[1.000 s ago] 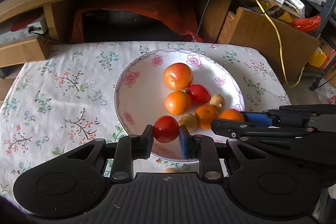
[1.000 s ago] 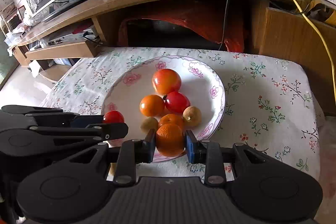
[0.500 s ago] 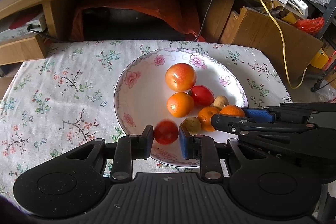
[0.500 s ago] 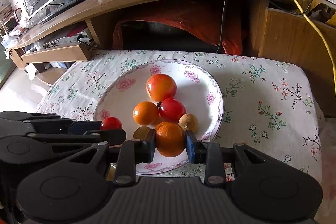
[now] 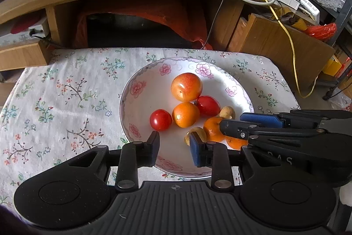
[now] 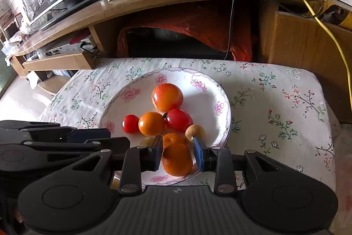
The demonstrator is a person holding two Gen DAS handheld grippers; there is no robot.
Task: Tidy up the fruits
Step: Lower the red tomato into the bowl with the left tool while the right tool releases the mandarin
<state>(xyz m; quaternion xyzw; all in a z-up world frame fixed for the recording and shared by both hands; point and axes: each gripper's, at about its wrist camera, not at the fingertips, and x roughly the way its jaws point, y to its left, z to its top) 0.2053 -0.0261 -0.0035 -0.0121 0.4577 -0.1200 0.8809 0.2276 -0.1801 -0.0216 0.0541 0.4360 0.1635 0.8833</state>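
Nearest the cameras, the left gripper (image 5: pixel 172 145) is seen with its jaws opening and nothing between them; the small red tomato (image 5: pixel 160 120) lies free on the plate (image 5: pixel 140 83), just beyond the fingertips. The right gripper (image 6: pixel 178 152) is clenched on an orange (image 6: pixel 177 160), which is held over the near rim of the plate, just in front of a second orange (image 6: pixel 172 139).

The step in hand is judged to be the depositing of fruit onto the plate: the left side's release is under way, the right side's is not yet made.

Farther in, a third orange (image 6: pixel 151 123), a larger red tomato (image 6: pixel 178 120), two small brown fruits and a large orange-red fruit (image 6: pixel 167 97) are gathered on the plate, which stands on the cloth-covered bench (image 6: pixel 275 102).

The next move is judged to call for lowering the held orange into a free spot beside the pile before release, so that it is not sent rolling off the rim.
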